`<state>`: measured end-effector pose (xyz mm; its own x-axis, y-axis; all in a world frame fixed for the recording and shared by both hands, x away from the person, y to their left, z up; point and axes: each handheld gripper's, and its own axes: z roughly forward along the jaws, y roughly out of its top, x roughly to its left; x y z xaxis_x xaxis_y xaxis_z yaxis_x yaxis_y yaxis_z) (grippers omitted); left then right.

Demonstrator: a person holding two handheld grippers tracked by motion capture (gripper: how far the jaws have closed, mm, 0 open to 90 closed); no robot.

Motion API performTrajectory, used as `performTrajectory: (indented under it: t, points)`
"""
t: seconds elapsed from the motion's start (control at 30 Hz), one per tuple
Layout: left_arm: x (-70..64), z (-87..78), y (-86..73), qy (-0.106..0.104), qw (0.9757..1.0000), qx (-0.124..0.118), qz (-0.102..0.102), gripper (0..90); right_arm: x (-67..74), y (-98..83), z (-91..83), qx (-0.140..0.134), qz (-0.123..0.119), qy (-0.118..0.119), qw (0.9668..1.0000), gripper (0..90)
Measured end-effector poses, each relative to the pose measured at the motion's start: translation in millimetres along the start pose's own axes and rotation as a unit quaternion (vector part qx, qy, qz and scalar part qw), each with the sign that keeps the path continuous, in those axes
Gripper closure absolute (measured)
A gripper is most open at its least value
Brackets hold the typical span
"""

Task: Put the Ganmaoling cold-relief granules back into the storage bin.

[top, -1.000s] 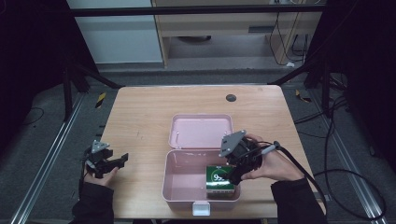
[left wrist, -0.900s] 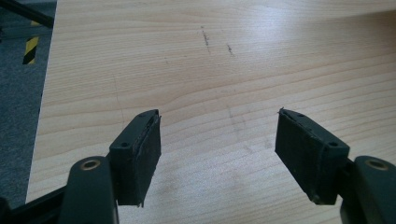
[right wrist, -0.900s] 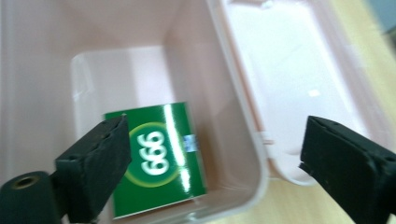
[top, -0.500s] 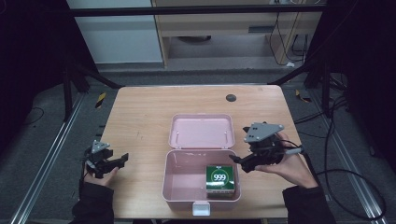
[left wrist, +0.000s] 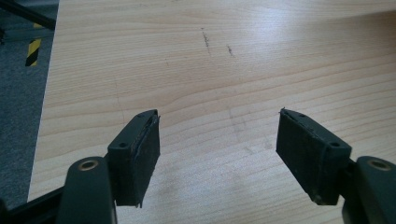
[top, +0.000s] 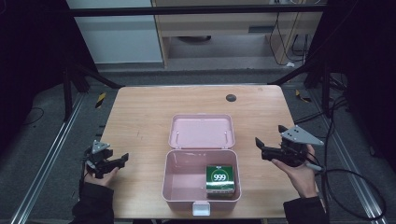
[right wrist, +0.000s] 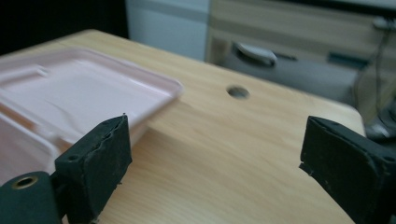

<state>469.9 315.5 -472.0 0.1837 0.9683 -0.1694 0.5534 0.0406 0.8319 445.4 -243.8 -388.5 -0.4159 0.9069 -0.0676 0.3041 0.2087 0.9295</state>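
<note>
Looking down in the high view, a pink case (top: 201, 172) sits open near the front middle of the wooden table (top: 140, 116), lid laid flat behind the tray. A green box marked 999 (top: 220, 180) lies inside the tray, at its right front corner, touching or just beside the right wall. The right gripper (top: 267, 146) is held above the table just to the right of the case, jaws spread and holding nothing, pointing left toward the case, apart from it. A grey three-cornered plate tops it; a cable trails off to the right. The left gripper (top: 116, 163) is at the table's left front edge, well apart from the case, jaws apart and empty. A dark round hole (top: 230, 97) sits in the table near the far edge. A white latch (top: 201, 208) shows at the case's front.

Left gripper view: the left gripper (left wrist: 219, 144) has both black jaws wide apart over bare wood grain, nothing between them. Faint pencil-like marks (left wrist: 205, 37) on the table farther off. Floor with a yellow-black strip (left wrist: 32, 51) at the left edge.

Right gripper view: the right gripper (right wrist: 215, 158) is released, jaws far apart, empty. The pink case lid (right wrist: 70, 98) lies at left, its corner just beyond the left jaw. The table hole (right wrist: 238, 92) is ahead, blurred cabinets behind.
</note>
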Motion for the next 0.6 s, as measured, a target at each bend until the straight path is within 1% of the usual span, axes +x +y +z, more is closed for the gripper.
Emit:
performTrajectory:
  t: [0.03, 0.07, 0.1, 0.2, 0.23, 0.33, 0.37, 0.4, 0.43, 0.47, 0.57, 0.6]
  points:
    - [0.0, 0.0, 0.0, 0.0, 1.0, 0.0, 0.0, 29.3, -3.4, -4.6, 1.5, 0.003, 0.008, -0.01, 0.9999, 8.3]
    - [-0.2, -0.1, -0.1, 0.0, 1.0, -0.001, -0.001, 29.3, -3.4, -4.6, 1.5, 0.003, 0.008, -0.01, 0.9999, 8.3]
    - [-0.3, -0.2, -0.2, 0.0, 1.0, -0.002, -0.001, 29.2, -10.0, -15.5, 5.4, 0.013, 0.025, -0.025, 0.9993, 8.0]
    - [0.0, 0.4, -1.0, 0.001, 1.0, -0.001, 0.0, 28.9, -17.1, -29.0, 10.9, 0.034, 0.035, -0.044, 0.9979, 7.4]
    - [0.0, 0.4, -1.0, 0.001, 1.0, -0.001, 0.0, 28.8, -17.1, -29.0, 10.9, 0.034, 0.035, -0.044, 0.9979, 7.4]
    - [0.8, 0.9, -1.3, 0.002, 1.0, -0.002, 0.001, 28.3, -24.3, -42.2, 15.7, 0.049, 0.059, -0.054, 0.9956, 7.0]
    - [1.0, 1.1, -1.5, 0.003, 1.0, -0.002, 0.002, 28.1, -26.0, -45.8, 17.1, 0.053, 0.062, -0.056, 0.9951, 6.7]
    - [1.2, 1.5, -1.9, 0.004, 1.0, -0.002, 0.001, 27.9, -27.9, -51.2, 19.1, 0.059, 0.063, -0.066, 0.9941, 6.8]
    - [1.3, 1.7, -2.1, 0.004, 1.0, -0.002, 0.002, 27.8, -29.1, -54.2, 20.7, 0.064, 0.06, -0.07, 0.9937, 6.6]
    - [1.3, 1.7, -2.1, 0.004, 1.0, -0.002, 0.002, 27.8, -29.1, -54.2, 20.7, 0.064, 0.06, -0.07, 0.9937, 6.6]
    - [1.7, 3.1, -3.0, 0.004, 1.0, 0.0, 0.004, 27.7, -33.4, -63.5, 24.6, 0.08, 0.065, -0.074, 0.9919, 5.9]
    - [1.7, 3.1, -3.0, 0.004, 1.0, 0.0, 0.004, 27.7, -33.4, -63.5, 24.6, 0.08, 0.065, -0.074, 0.9919, 5.9]
